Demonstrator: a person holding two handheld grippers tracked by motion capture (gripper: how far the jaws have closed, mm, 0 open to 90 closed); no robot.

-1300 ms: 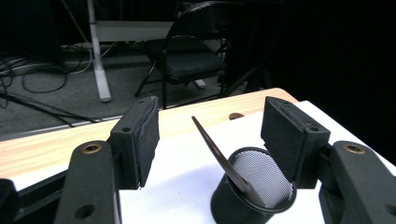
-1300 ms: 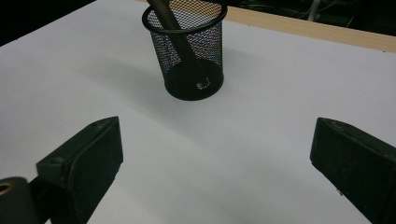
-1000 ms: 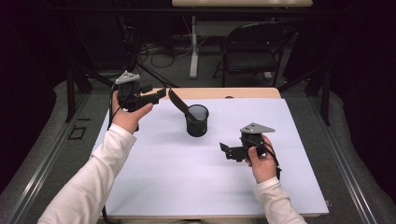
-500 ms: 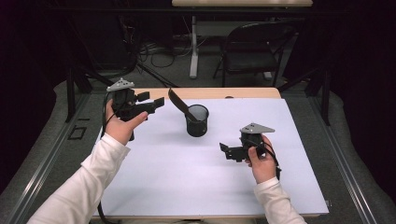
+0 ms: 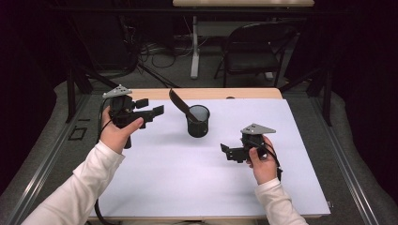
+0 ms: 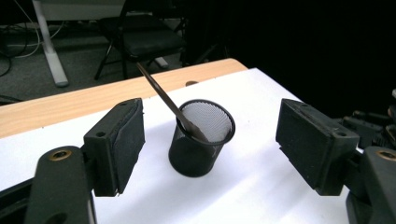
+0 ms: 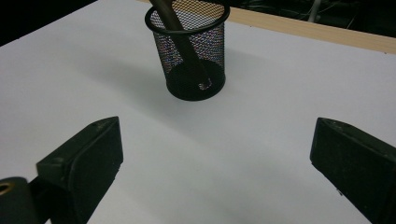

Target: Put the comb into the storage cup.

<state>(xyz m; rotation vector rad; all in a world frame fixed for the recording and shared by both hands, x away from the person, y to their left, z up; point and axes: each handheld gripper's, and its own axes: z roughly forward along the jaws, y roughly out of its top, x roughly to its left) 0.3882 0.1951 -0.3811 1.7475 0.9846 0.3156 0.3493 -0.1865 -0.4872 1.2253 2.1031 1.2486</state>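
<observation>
One dark spatula (image 5: 179, 104) leaned in the mesh cup (image 5: 198, 121) near the tabletop's far edge, handle tilted up-left. Left gripper (image 5: 151, 109) had just been opening, empty; right gripper (image 5: 226, 153) gaped wide, empty.

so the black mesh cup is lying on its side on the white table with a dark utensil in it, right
Not quite: the cup stands upright on the white table, its open rim facing up, as the left gripper view shows best. The rest holds: it is black mesh, and the dark utensil leans inside it, its upper end sticking out over the rim.
</observation>
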